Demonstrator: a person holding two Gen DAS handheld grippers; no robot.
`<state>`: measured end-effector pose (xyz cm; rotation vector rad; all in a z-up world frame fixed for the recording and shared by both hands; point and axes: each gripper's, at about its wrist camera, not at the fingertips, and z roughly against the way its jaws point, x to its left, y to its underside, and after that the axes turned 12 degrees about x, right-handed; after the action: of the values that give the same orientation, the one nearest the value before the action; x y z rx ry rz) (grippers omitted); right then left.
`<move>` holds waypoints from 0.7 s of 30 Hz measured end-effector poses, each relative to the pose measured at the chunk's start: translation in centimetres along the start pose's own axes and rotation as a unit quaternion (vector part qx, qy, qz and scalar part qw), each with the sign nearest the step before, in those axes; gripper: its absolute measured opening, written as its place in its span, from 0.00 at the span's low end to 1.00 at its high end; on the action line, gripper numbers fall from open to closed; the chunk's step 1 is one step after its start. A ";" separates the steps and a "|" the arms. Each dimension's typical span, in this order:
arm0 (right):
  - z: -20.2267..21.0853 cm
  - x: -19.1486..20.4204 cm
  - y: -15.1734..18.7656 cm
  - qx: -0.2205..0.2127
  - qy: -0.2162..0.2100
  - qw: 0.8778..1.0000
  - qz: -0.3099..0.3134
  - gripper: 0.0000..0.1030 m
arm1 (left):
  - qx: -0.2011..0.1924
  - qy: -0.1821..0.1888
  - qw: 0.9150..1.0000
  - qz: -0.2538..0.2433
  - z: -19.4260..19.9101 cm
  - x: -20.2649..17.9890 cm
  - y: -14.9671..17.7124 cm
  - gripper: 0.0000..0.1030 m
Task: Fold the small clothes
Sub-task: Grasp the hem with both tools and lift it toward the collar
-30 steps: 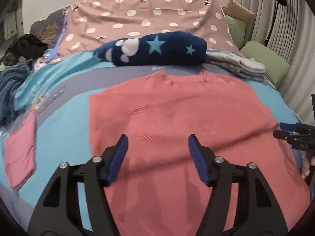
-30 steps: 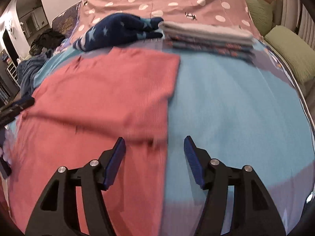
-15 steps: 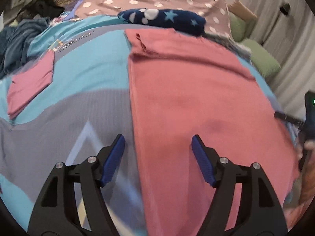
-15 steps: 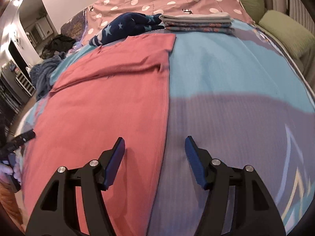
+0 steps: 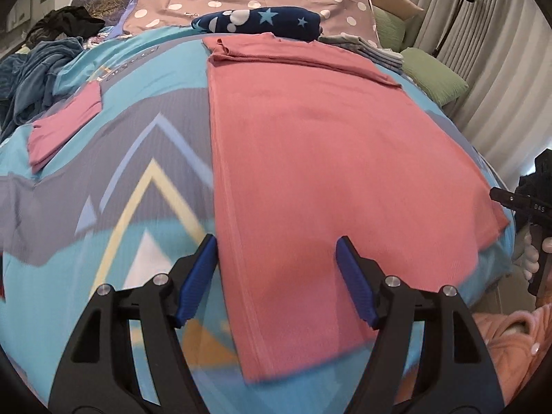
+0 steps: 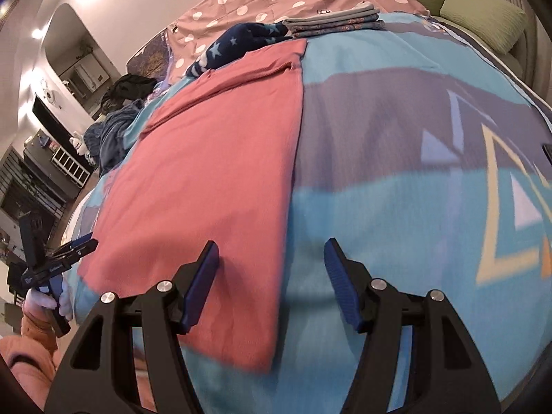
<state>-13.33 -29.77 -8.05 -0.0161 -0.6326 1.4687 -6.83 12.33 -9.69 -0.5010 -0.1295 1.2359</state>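
Observation:
A coral-pink garment [image 5: 310, 145] [image 6: 220, 158] lies flat on the bed as a long rectangle, its sleeves folded in at the far end. My left gripper [image 5: 277, 276] hovers open over the garment's near left corner, nothing between its blue pads. My right gripper [image 6: 270, 279] hovers open over the near right corner, its left finger [image 6: 201, 279] above the cloth and its right finger above the bedspread. The right gripper also shows at the edge of the left wrist view [image 5: 517, 201], and the left gripper in the right wrist view [image 6: 74, 246].
The blue and grey patterned bedspread [image 5: 103, 186] covers the bed. A small folded pink piece [image 5: 65, 124] lies at the left. A navy star-print item [image 5: 262, 22], a stack of folded clothes [image 6: 334, 22], green pillows [image 5: 434, 79] and a dark heap [image 5: 34, 69] sit around the far end.
Both grippers have drawn back along the garment from its upper half to its near hem corners. The garment lies as it did, and both grippers stay open.

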 end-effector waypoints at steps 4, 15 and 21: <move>0.9 0.2 2.2 0.014 -0.008 1.000 -0.005 0.62 | 0.014 -0.007 1.000 -0.003 1.0 -0.7 2.2 0.69; 0.8 -0.7 1.7 0.031 -0.075 0.996 -0.048 0.63 | 0.028 0.003 1.000 0.014 1.6 -0.5 3.0 0.60; 0.7 -0.2 1.6 0.043 -0.084 0.994 -0.046 0.63 | 0.034 0.017 0.997 0.061 2.0 1.2 2.7 0.33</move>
<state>-15.08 -30.01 -8.22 0.2038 -0.6958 1.4152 -9.48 14.68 -9.30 -0.4764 -0.0280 1.3462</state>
